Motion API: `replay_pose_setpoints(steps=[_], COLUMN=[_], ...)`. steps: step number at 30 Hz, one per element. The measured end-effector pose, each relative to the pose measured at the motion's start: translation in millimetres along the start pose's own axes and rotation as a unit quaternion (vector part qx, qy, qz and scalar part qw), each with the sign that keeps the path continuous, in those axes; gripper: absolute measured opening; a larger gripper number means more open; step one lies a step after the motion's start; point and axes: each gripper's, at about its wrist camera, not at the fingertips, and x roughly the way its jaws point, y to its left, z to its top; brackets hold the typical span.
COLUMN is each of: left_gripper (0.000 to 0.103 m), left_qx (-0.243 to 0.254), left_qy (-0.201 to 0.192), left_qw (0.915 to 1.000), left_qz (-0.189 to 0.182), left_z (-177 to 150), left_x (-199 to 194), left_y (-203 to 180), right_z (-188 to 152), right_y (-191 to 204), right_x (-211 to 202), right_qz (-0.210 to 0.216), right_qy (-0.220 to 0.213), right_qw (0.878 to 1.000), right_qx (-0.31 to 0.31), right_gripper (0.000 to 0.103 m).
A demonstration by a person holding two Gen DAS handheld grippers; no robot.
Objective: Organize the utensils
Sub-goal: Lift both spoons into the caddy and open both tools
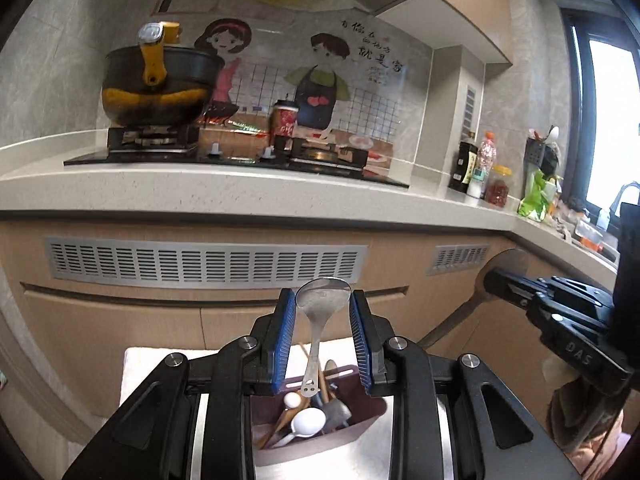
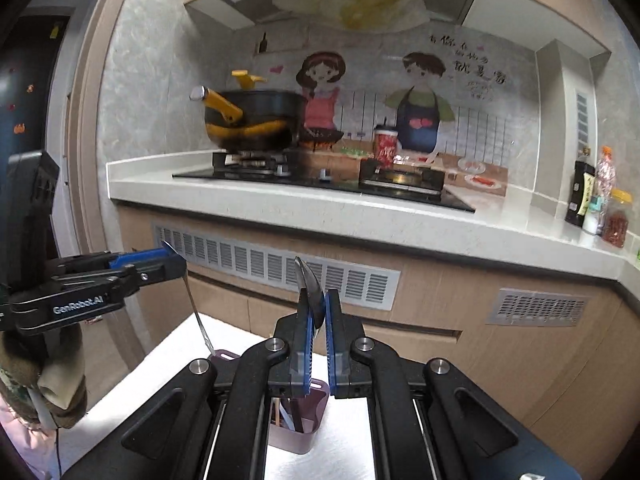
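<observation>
My left gripper [image 1: 323,300] is shut on the bowl of a steel spoon [image 1: 318,320], whose handle hangs down over a mauve utensil holder [image 1: 320,436]. The holder holds white spoons, wooden and metal utensils. In the right wrist view the left gripper [image 2: 170,254] holds the steel spoon [image 2: 198,312] above the holder [image 2: 298,424]. My right gripper [image 2: 316,304] is shut on the bowl of a wooden spoon [image 2: 312,292]. In the left wrist view the right gripper [image 1: 490,276] grips the wooden spoon [image 1: 500,262], its handle slanting down left.
The holder stands on a white-topped surface [image 2: 180,360] in front of the kitchen cabinets [image 1: 120,320]. Above is a countertop [image 1: 240,196] with a gas stove, a yellow-handled pot [image 1: 160,88], a red cup [image 1: 285,118] and bottles [image 1: 480,168] at the right.
</observation>
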Motion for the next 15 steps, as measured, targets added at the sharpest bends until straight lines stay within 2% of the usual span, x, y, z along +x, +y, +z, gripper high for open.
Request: replay_pose_setpoints(steps=[6,10,11,12,13,14,15], left_gripper=[0.029,0.029,0.034,0.05,0.06,0.069,0.069], left_qx=[-0.014,-0.045,-0.056,-0.064,-0.069,-0.075,-0.077], left_qy=[0.028,0.053,0.065,0.081,0.092,0.1,0.103], left_qw=[0.9995,0.9976,0.9963,0.9946,0.9933,0.992,0.9913], left_qz=[0.007,0.005,0.002,0.005,0.011,0.019,0.027], left_z=[-21,-40,-48,-55,-61,-68,-74], left_x=[20,38,46,57,64,72,76], left_y=[15,31,36,41,44,48,52], right_z=[-19,-36,-42,-46,-51,-56,-60], right_y=[4,11,12,13,13,13,11], right_x=[44,75,85,93,103,112,119], right_qz=[0.006,0.007,0.009,0.014,0.022,0.029,0.032], right_qy=[0.053,0.099,0.116,0.13,0.148,0.164,0.177], right_qw=[0.999,0.995,0.993,0.991,0.989,0.986,0.984], right_qx=[0.0,-0.004,-0.005,-0.004,-0.003,0.001,0.008], right_gripper=[0.005,0.005,0.005,0.007,0.011,0.029,0.056])
